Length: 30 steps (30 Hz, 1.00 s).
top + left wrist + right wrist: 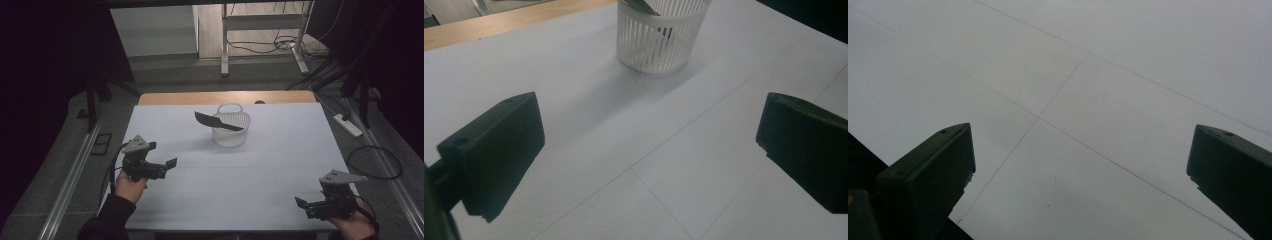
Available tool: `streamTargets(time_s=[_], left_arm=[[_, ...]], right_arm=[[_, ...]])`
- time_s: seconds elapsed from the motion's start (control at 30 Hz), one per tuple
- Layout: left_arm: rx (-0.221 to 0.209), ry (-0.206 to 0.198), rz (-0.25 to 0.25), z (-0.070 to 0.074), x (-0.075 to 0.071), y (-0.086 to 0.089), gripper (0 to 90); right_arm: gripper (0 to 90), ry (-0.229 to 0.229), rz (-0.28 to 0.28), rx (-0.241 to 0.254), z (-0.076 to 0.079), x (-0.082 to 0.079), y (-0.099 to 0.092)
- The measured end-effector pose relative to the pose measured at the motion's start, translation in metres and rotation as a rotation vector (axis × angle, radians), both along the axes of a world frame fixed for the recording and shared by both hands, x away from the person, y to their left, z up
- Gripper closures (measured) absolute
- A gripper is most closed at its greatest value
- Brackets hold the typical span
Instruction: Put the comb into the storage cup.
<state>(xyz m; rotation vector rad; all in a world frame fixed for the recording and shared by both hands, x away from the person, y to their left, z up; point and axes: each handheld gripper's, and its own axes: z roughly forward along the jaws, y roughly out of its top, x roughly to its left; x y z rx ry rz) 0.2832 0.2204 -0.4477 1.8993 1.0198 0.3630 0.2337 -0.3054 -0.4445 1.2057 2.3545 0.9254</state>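
So both grippers are parked low in the high view, one at each bottom corner. The left gripper [162,166] sits at lower left, held in a hand [129,186] with a dark sleeve, and its jaws are spread wide with nothing between them. In the left gripper view the two black jaws stand far apart at the left and right edges with bare white bench [634,150] between.

The right gripper [306,206] is at lower right, close to the bench's near edge. Same story: jaws wide open, holding nothing. In its own view it looks down at plain white surface crossed by thin lines.

The basket [231,128] (white, slotted sides, a loop handle on the far rim) stands upright a bit above the middle of the high view, well apart from both grippers. A dark flat spatula [216,121] lies across its rim, tilted, with its wider end sticking out past the basket's left side. In the left gripper view the basket [659,40] shows at the top centre, with a bit of the dark thing poking in at its top.
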Motion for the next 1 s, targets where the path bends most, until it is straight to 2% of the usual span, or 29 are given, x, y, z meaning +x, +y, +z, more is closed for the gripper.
streamTargets(time_s=[0.23,0.7,1.0], left_arm=[[0.015,0.0,-0.005,-0.001,-0.007,-0.001,0.0],[0.01,0.014,0.011,-0.002,-0.024,0.007,0.0],[0.019,0.01,0.018,-0.001,-0.033,0.011,0.0]], right_arm=[[0.0,0.0,0.0,0.001,0.0,0.0,0.0],[0.0,0.0,-0.002,0.001,0.0,0.0,0.0],[0.0,-0.002,-0.005,0.002,0.0,0.0,0.0]])
